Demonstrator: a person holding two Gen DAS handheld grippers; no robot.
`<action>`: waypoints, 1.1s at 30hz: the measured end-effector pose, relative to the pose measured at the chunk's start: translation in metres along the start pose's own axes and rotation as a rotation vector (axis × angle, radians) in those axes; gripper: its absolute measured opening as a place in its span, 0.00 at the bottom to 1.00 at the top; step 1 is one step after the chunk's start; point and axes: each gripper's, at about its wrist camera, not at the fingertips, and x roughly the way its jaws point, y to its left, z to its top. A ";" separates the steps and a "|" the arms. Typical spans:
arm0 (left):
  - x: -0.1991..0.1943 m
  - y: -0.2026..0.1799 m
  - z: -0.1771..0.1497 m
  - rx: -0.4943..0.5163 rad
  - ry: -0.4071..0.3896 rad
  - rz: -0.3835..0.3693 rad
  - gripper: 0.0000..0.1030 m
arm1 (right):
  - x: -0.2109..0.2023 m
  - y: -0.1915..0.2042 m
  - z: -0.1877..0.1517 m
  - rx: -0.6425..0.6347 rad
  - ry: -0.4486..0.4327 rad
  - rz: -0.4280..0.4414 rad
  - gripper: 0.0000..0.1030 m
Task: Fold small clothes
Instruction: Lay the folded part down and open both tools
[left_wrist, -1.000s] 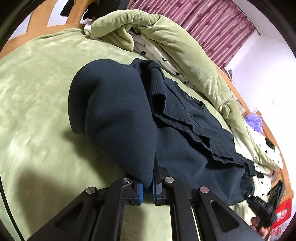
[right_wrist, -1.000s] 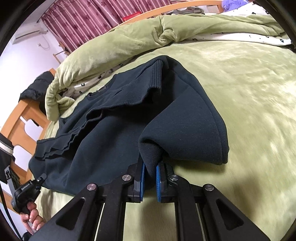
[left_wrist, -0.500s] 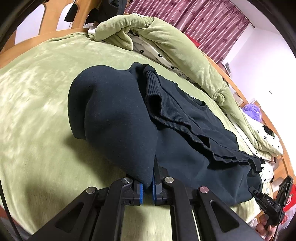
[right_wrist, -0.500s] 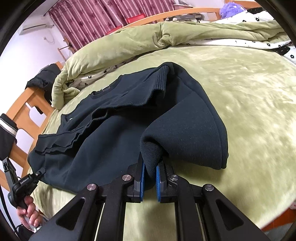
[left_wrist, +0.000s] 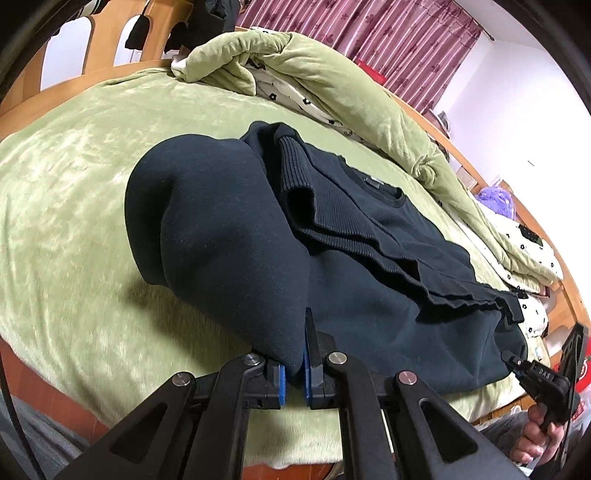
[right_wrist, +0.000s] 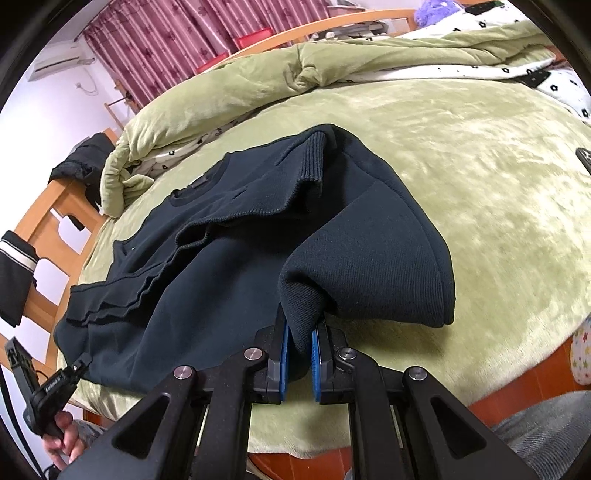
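A dark navy sweatshirt (left_wrist: 388, 266) lies on the green bed cover (left_wrist: 74, 221), its ribbed hem and sleeves folded across the body. My left gripper (left_wrist: 293, 373) is shut on the sweatshirt's near left edge, which bulges up in front of it. My right gripper (right_wrist: 299, 354) is shut on the near right edge of the same sweatshirt (right_wrist: 229, 258), a fold of cloth between the blue pads. Each view shows the other gripper at the sweatshirt's opposite corner: the right one (left_wrist: 535, 380), the left one (right_wrist: 55, 387).
A rolled green quilt (left_wrist: 332, 81) with a white flowered lining lies along the far side of the bed. A wooden bed frame (right_wrist: 55, 229) with dark clothes hung on it stands at one end. Red curtains (right_wrist: 177, 40) hang behind. The bed's near edge is just below the grippers.
Both grippers, still shut on the sweatshirt, have pulled back toward the bed's near edge, dragging the garment with them; more of the bed and room shows.
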 end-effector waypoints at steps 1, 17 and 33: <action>0.000 0.000 -0.001 -0.002 0.009 -0.003 0.07 | 0.000 0.000 0.000 0.001 0.002 -0.002 0.10; -0.035 -0.012 -0.023 0.071 -0.001 -0.023 0.62 | -0.035 0.005 0.001 -0.068 -0.028 -0.041 0.33; -0.047 -0.029 0.013 0.051 -0.074 -0.052 0.61 | -0.047 0.011 0.022 -0.099 -0.078 0.021 0.46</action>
